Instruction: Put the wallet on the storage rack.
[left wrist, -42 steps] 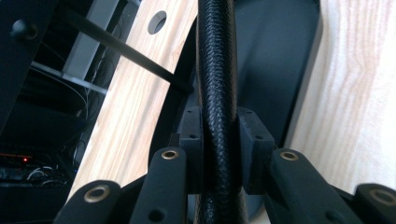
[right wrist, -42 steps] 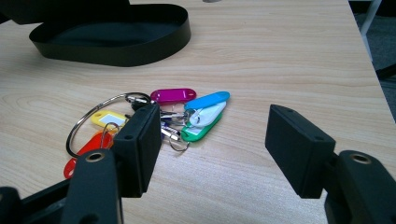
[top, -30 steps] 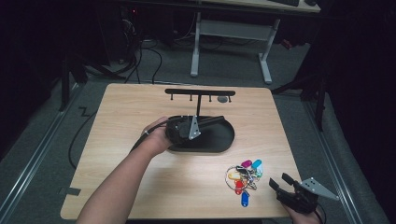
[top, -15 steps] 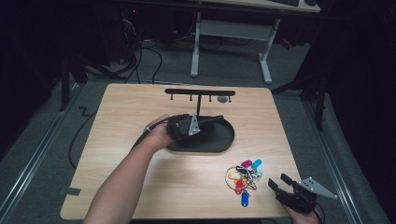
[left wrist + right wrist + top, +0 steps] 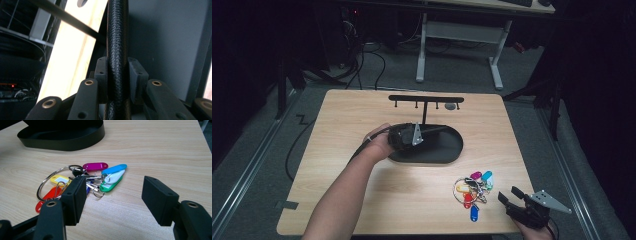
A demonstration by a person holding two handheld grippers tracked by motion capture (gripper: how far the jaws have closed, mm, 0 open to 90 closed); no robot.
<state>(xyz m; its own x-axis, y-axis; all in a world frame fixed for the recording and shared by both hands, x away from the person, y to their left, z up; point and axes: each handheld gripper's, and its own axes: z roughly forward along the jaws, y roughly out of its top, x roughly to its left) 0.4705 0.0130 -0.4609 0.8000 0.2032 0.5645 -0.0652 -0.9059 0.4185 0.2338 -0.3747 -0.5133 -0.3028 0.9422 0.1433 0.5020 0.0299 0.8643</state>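
Observation:
A black key stand rests mid-table: an oval tray base (image 5: 447, 150), an upright post (image 5: 425, 114) and a crossbar with hooks (image 5: 426, 99). My left gripper (image 5: 428, 133) lies over the tray's left half. In the left gripper view its pads (image 5: 101, 77) sit against the black textured post (image 5: 117, 37). My left gripper (image 5: 117, 75) has just been opening a little, with the post still between its jaws. A key ring with coloured tags (image 5: 473, 187) (image 5: 85, 177) lies on the wood at the front right. My right gripper (image 5: 511, 200) (image 5: 115, 195) stands open just short of the keys, holding nothing.
The wooden table (image 5: 342, 130) ends close behind my right gripper at the front right corner. A small grey oval (image 5: 451, 106) shows by the crossbar's right end. Desk legs (image 5: 495, 60) and cables stand on the dark floor beyond the table.
The left hand has shifted slightly at the stand's post. The right gripper and the keys have not moved.

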